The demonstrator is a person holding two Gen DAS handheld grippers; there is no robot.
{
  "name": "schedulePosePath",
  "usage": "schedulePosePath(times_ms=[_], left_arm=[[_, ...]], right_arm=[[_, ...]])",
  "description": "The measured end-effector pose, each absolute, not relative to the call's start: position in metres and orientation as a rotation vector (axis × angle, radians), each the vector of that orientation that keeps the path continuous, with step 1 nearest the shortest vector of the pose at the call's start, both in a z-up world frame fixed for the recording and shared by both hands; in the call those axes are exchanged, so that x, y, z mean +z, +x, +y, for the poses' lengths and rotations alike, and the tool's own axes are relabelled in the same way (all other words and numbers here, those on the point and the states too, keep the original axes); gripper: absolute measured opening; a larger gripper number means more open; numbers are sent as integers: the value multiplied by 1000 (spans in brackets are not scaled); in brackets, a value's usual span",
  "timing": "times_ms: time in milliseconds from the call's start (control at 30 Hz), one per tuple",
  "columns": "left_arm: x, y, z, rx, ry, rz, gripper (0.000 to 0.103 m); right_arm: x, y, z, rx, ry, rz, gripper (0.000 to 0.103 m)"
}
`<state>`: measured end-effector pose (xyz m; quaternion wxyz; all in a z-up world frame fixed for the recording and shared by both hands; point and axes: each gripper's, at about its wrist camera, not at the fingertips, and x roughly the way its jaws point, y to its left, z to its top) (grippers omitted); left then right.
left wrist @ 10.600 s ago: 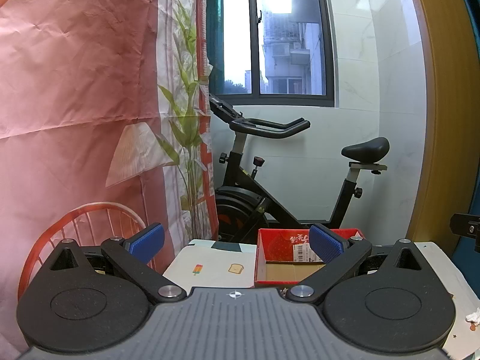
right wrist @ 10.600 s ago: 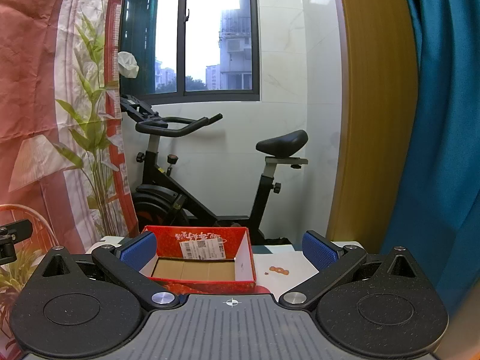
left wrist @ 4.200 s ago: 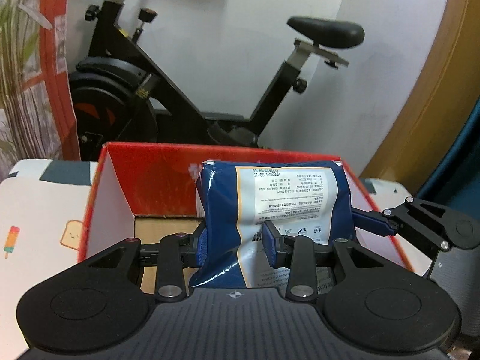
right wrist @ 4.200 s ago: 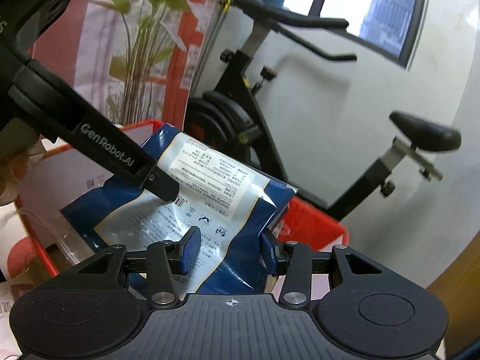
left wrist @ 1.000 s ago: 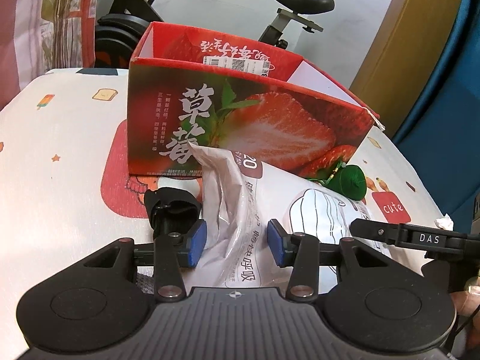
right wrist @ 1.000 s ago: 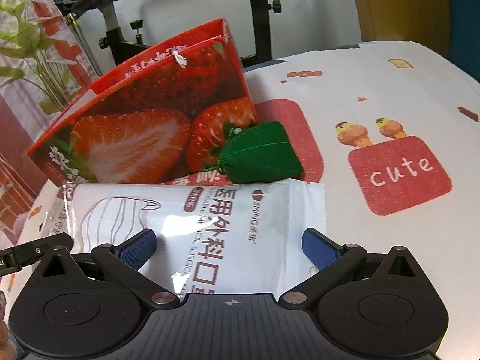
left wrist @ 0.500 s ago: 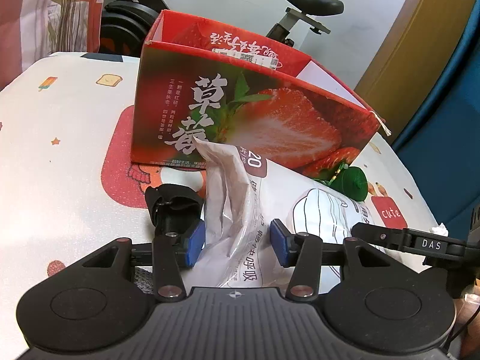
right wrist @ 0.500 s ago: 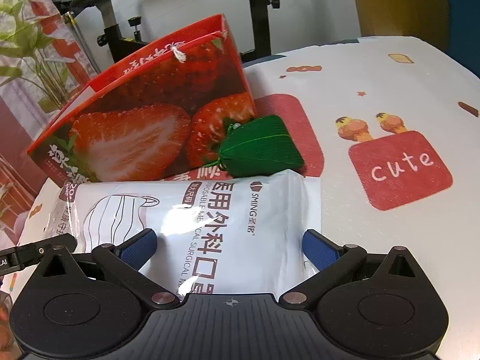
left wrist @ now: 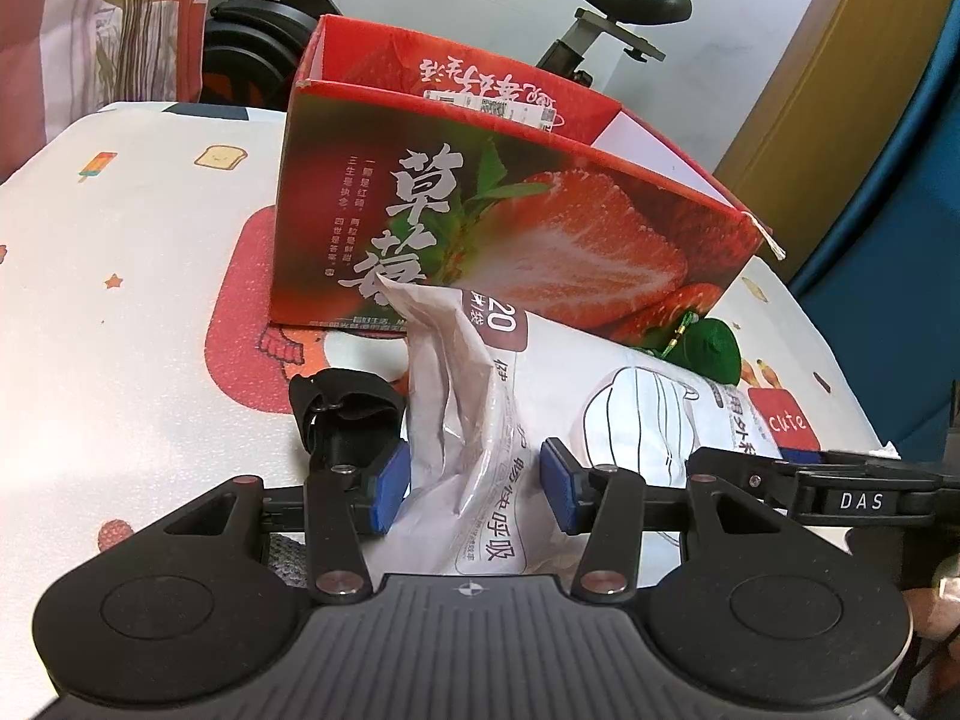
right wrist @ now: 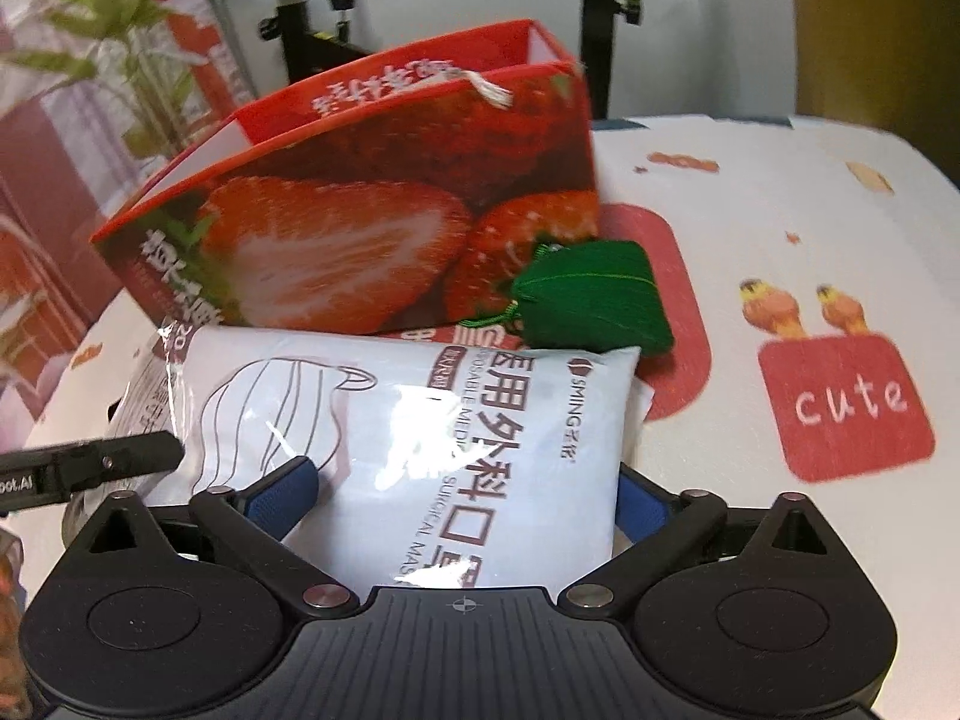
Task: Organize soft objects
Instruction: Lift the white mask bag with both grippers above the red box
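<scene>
Lying on the table (right wrist: 810, 228), a white glossy plastic mask pack (right wrist: 468, 420) looks crinkled and puffy, just in front of the red cardboard box (left wrist: 516, 228) printed with strawberries. A green cloth pouch (right wrist: 594, 300) with a cord rests against the box, touching the pack's far edge. The left claw (left wrist: 474, 480) is closed on the pack's wrinkled end. The right claw (right wrist: 462, 498) is wide open around the other end, its pads beside the pack. A black strap (left wrist: 342, 414) lies nearby. The tablecloth shows cartoon prints; an exercise bike (left wrist: 624, 6) stands behind.
</scene>
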<state>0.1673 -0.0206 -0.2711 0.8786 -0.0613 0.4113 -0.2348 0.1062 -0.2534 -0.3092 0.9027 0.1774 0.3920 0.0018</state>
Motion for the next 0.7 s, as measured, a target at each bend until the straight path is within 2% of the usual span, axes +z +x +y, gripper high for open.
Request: schedulePosePath(times_ms=[133, 300, 467, 700], left_arm=[[-270, 168, -22, -490, -121, 870, 52], [-262, 178, -20, -536, -84, 939, 52], [-251, 186, -22, -566, 1, 973, 51], [-232, 170, -11, -544, -3, 913, 50]], right_arm=[[-301, 107, -245, 18, 291, 814, 90], [-287, 105, -241, 39, 184, 819, 75], [-278, 103, -240, 84, 120, 824, 67], [-262, 98, -226, 117, 97, 791, 67]])
